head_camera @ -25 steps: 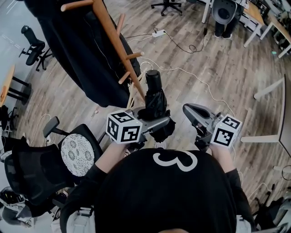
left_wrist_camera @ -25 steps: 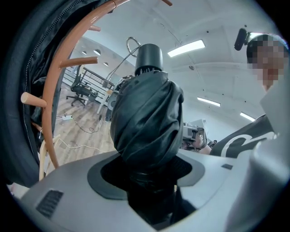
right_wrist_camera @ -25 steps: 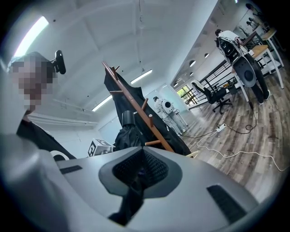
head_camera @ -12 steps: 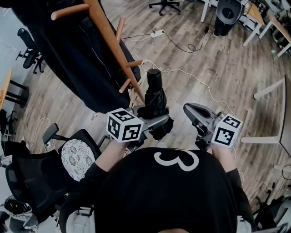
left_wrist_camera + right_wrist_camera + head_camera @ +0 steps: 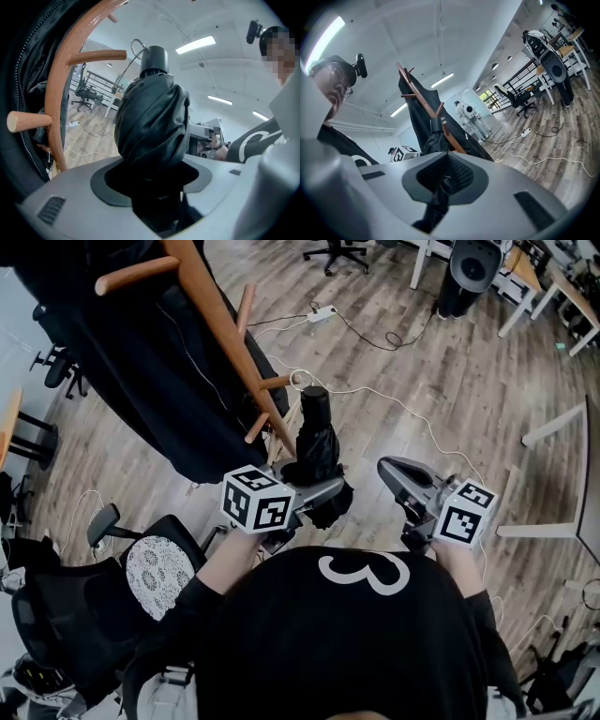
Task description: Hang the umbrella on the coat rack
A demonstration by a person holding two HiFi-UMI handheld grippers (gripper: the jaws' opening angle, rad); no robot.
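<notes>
Wood-plank floor (image 5: 450,381) below — left gripper (image 5: 322,493) clamps crinkled black umbrella (image 5: 316,439).

umbrella (image 5: 317,440) just right of coat rack (image 5: 221,322); jacket (image 5: 131,381) on its left; chair (image 5: 66,610) nearer, left.

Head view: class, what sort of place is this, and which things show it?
Probably an open-plan office or lab: swivel chairs, desks at the far edge, and a power strip lying on the wood floor.
</notes>
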